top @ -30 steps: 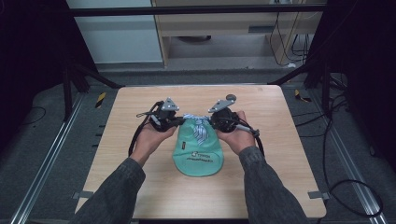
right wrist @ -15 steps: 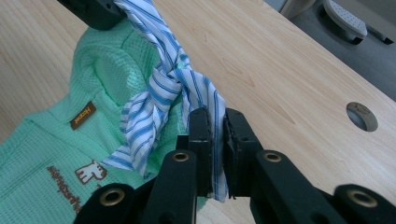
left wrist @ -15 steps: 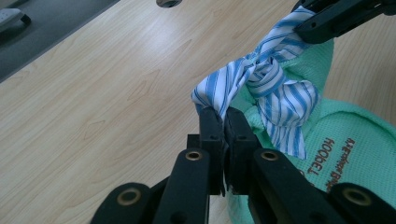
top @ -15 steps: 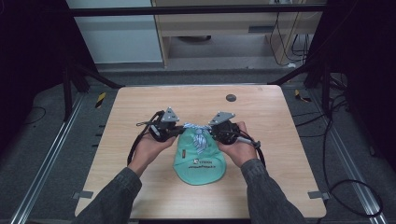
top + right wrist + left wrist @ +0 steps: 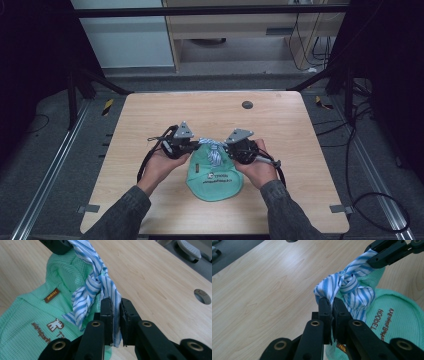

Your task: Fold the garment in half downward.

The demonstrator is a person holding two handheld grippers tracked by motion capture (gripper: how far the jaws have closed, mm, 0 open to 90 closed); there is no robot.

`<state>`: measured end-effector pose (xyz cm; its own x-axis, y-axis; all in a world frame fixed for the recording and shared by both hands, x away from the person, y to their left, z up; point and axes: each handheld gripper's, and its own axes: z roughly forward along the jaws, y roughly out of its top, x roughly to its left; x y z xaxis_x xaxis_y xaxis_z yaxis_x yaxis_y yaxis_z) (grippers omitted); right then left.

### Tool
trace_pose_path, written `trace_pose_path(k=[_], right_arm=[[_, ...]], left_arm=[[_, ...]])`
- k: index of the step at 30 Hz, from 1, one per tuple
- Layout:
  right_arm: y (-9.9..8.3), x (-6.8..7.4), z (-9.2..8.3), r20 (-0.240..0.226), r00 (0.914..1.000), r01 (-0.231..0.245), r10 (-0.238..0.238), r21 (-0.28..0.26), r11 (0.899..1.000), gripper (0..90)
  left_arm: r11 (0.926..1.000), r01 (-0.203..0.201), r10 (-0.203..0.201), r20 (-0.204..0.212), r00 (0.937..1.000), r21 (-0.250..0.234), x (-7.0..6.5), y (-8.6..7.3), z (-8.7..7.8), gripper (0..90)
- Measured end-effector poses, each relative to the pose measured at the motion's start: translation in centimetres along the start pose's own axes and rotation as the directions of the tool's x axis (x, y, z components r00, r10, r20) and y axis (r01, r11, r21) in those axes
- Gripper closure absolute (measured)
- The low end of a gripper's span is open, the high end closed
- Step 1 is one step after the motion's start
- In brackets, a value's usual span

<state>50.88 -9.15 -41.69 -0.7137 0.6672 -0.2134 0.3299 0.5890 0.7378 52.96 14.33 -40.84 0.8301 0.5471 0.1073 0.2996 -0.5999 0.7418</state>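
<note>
— How's the light?
— Even, from overhead. The wooden table [image 5: 150, 135] is bright; the surroundings fall into near black.
— Sharpness?
— The high view is soft and grainy. The gripper views are crisp on the striped cloth [image 5: 352, 287], with faint glare on the wood.

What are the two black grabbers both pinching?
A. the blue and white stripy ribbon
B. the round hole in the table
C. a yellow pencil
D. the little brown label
A: the left gripper and the right gripper each have their jaws shut on an end of the knotted blue and white striped ribbon at the top of the green garment.
</note>
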Motion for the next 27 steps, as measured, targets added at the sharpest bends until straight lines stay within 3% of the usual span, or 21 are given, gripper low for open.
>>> trace_pose_path(k=[8, 27], right_arm=[[-1.2, 0.8, 0.1, -0.022, 0.9997, 0.001, -0.001, 0.013, 1.000, 81.2], [-2.6, 1.9, 0.0, -0.057, 0.9983, 0.009, -0.007, 0.031, 0.999, 80.8]], left_arm=[[0.9999, -0.012, 0.012, 0.026, 0.9996, 0.012, -1.0, -1.0, -0.2, 87.0], [0.9996, 0.003, -0.005, 0.065, 0.9979, 0.028, -2.5, -3.0, -0.4, 87.2]])
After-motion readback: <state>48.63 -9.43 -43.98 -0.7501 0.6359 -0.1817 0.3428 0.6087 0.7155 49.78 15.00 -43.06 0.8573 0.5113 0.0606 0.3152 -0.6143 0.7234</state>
